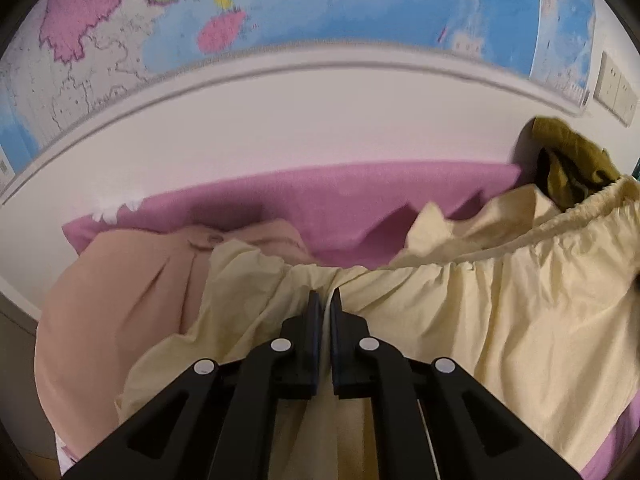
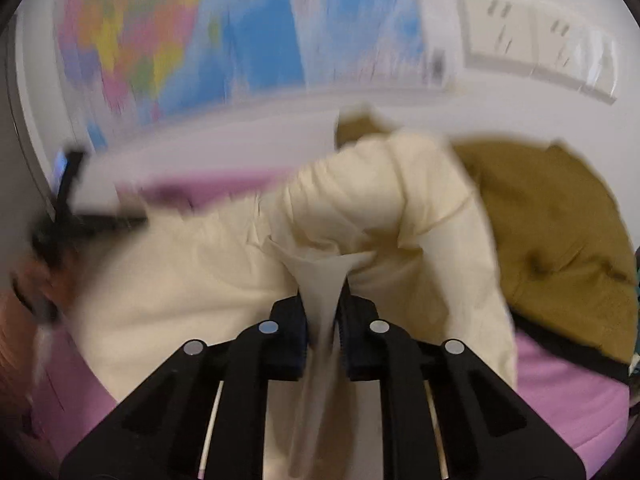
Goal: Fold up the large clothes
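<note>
A pale yellow garment (image 1: 460, 320) with a gathered elastic band lies across a pink bed cover (image 1: 320, 196). My left gripper (image 1: 325, 300) is shut on a fold of this garment just below the gathered band. In the right wrist view the same pale yellow garment (image 2: 360, 208) bulges up in front. My right gripper (image 2: 325, 296) is shut on a bunched strip of it that runs down between the fingers. The left gripper (image 2: 92, 220) shows blurred at the far left of that view, held by a hand (image 2: 36, 280).
A peach garment (image 1: 120, 300) lies left of the yellow one. An olive garment (image 2: 560, 248) is heaped at the right against the white wall (image 1: 280, 128). A coloured map (image 1: 320, 8) hangs on the wall, with wall sockets (image 2: 536, 44) to its right.
</note>
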Demonstrator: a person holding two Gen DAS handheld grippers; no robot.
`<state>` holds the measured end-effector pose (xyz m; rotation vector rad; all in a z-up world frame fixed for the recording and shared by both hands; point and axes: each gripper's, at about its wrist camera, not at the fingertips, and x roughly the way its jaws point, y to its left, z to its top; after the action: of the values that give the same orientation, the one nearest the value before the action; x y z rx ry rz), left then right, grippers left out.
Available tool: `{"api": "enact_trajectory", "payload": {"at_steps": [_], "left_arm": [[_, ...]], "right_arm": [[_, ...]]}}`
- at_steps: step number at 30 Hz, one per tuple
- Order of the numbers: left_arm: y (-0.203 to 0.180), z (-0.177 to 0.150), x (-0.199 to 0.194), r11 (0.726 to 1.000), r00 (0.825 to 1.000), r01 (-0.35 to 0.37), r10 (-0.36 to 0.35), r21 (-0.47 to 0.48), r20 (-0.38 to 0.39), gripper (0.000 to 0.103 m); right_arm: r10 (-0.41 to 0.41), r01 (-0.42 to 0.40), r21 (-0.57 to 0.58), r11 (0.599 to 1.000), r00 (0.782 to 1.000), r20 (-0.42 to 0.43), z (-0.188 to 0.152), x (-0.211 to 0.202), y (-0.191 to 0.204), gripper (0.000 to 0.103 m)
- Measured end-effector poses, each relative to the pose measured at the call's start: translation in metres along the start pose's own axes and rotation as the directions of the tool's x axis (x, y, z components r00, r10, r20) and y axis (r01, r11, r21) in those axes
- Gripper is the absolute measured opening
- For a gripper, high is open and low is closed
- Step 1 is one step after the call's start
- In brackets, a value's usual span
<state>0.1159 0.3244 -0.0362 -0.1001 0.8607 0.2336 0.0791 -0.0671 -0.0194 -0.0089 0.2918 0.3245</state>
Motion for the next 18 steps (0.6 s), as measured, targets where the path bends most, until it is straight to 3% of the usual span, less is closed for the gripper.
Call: {"api": "enact_trajectory", "payload": {"at_steps": [2, 4, 5, 7, 8, 9, 10, 11, 12, 14, 18], "left_arm": [[0.003, 0.003, 0.001, 1.000, 1.000, 0.004, -0.003, -0.023, 0.019, 0.006], [0.000, 0.001, 0.007, 0.999, 0.999, -0.044, 0.044, -0.004, 0.016, 0.013], [-0.001, -0.001, 0.008, 0.999, 0.999, -0.043, 0.043, 0.003, 0.006, 0.014], [0.001, -0.004, -0.004, 1.000, 0.999, -0.027, 0.027, 0.009, 0.032, 0.019], [0.008, -0.008, -0.015, 1.000, 0.999, -0.003, 0.003, 0.002, 0.052, 0.031], [0.015, -0.012, -0.031, 1.000, 0.995, 0.029, -0.028, -0.007, 0.092, 0.044], [0.023, -0.019, -0.050, 0.999, 0.989, 0.035, -0.033, -0.014, 0.144, 0.052], [0.028, -0.027, -0.064, 0.999, 0.983, 0.027, -0.024, -0.016, 0.182, 0.067], [0.037, -0.038, -0.081, 1.000, 0.974, 0.024, -0.020, -0.015, 0.226, 0.071], [0.054, -0.060, -0.102, 0.999, 0.966, 0.031, -0.024, -0.020, 0.259, 0.071], [0.084, -0.113, -0.110, 0.999, 0.979, -0.017, 0.023, -0.033, 0.203, 0.075]], "right_arm": [[-0.036, 0.036, -0.035, 0.999, 0.999, -0.007, 0.004, 0.005, 0.006, 0.013], [-0.078, 0.071, -0.061, 0.996, 0.990, -0.117, -0.004, 0.031, 0.007, 0.017], [-0.086, 0.079, -0.052, 0.996, 0.984, -0.156, -0.009, 0.043, 0.003, 0.024], [-0.067, 0.064, -0.024, 0.998, 0.984, -0.165, -0.013, 0.044, -0.004, 0.026], [-0.054, 0.053, -0.009, 0.999, 0.988, -0.146, -0.012, 0.035, -0.006, 0.033], [-0.041, 0.041, -0.003, 0.999, 0.992, -0.123, -0.011, 0.024, -0.007, 0.047], [-0.013, 0.013, 0.000, 1.000, 0.997, -0.076, -0.010, 0.007, -0.007, 0.056], [-0.002, 0.002, 0.001, 1.000, 1.000, -0.019, -0.011, -0.013, -0.007, 0.067], [0.005, -0.005, -0.001, 1.000, 1.000, 0.010, -0.013, -0.025, -0.009, 0.073], [-0.001, 0.001, 0.009, 1.000, 0.999, 0.034, -0.023, -0.053, -0.020, 0.082], [-0.029, 0.031, 0.158, 0.987, 0.999, -0.014, -0.060, -0.074, -0.059, 0.088]]}}
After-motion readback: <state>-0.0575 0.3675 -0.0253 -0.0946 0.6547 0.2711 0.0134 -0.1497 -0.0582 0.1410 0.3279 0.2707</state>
